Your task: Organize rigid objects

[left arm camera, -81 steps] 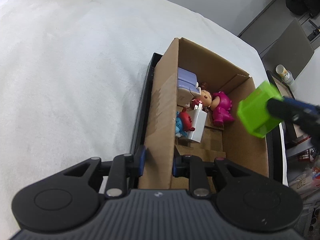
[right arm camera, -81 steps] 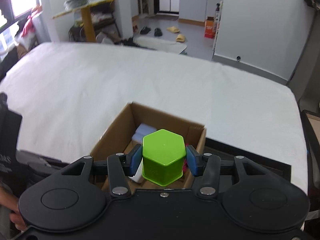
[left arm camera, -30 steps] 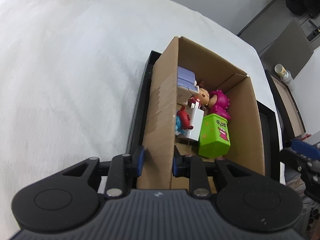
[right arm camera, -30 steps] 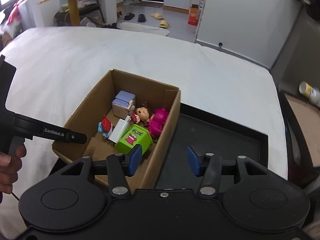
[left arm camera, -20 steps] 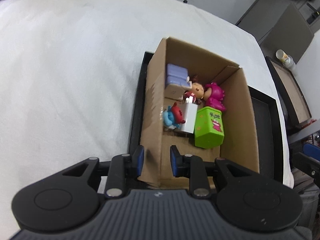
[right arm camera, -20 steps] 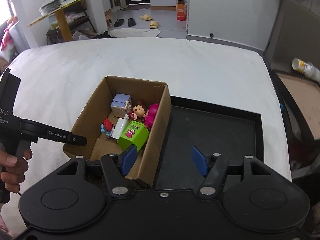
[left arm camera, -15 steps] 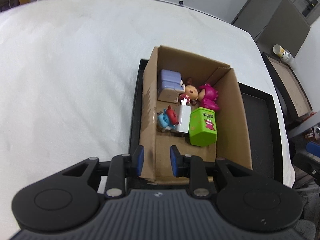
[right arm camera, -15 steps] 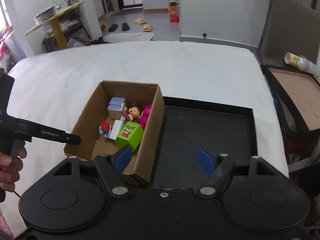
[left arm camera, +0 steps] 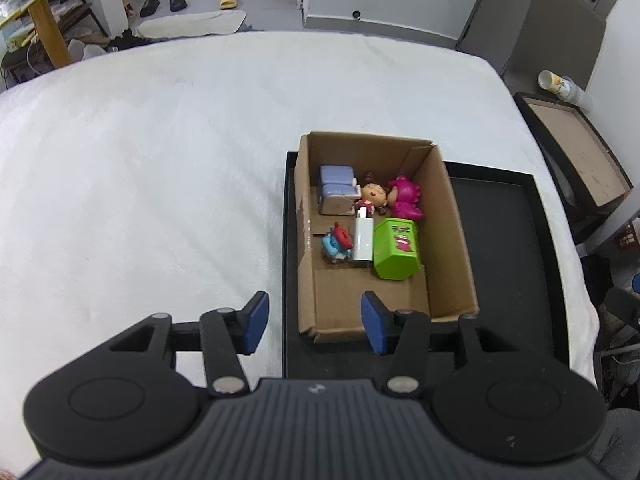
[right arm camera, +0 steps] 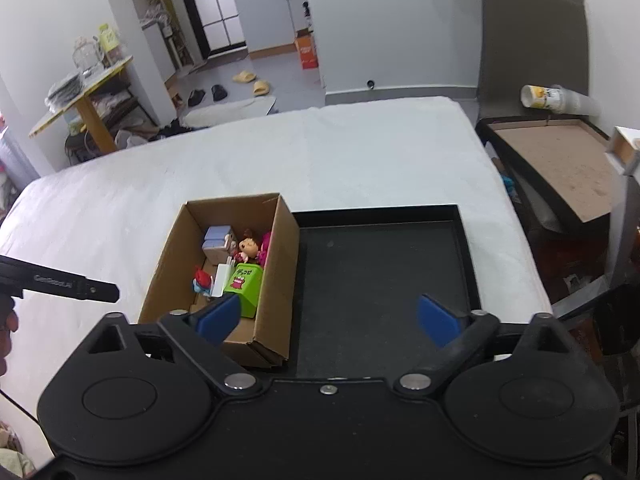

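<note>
Change of state: the left gripper (left arm camera: pixel 312 320), which was clamped on the near wall of the box (left arm camera: pixel 448 216) a moment ago, has let go; its fingers (left arm camera: pixel 253 322) now stand apart, with the near left corner of the box seen between them. The right gripper (right arm camera: pixel 327 318), which carried the green block (right arm camera: pixel 242 284) 2.7 s ago, has released it; its fingers (right arm camera: pixel 218 316) are spread wide and hold nothing. Both grippers have pulled back and up, so the whole bed (left arm camera: pixel 140 160) is now in the left wrist view.

Judgement: the green block is placed, no loose object shows on the bed or in the tray (right arm camera: pixel 380 280), and the task appears complete or nearly so.

Containers, largest first:

1. Tray. Black and shallow, it lies on the bed near the bed's right edge. The box stands on its left part. The rest of the tray floor is bare.
2. Box. Brown cardboard, open at the top. Contents:
   - Green block, lying by the right wall, toward the near end.
   - Pink figure (left arm camera: pixel 404 202), by the right wall at the far end.
   - Lilac item (left arm camera: pixel 336 190), at the far left.
   - White block (left arm camera: pixel 363 240), touching the left face of the green block.
   - Doll (left arm camera: pixel 374 194), between the lilac item and the pink figure.
   - Blue-and-red figure (left arm camera: pixel 336 242), just left of the white block.
</note>
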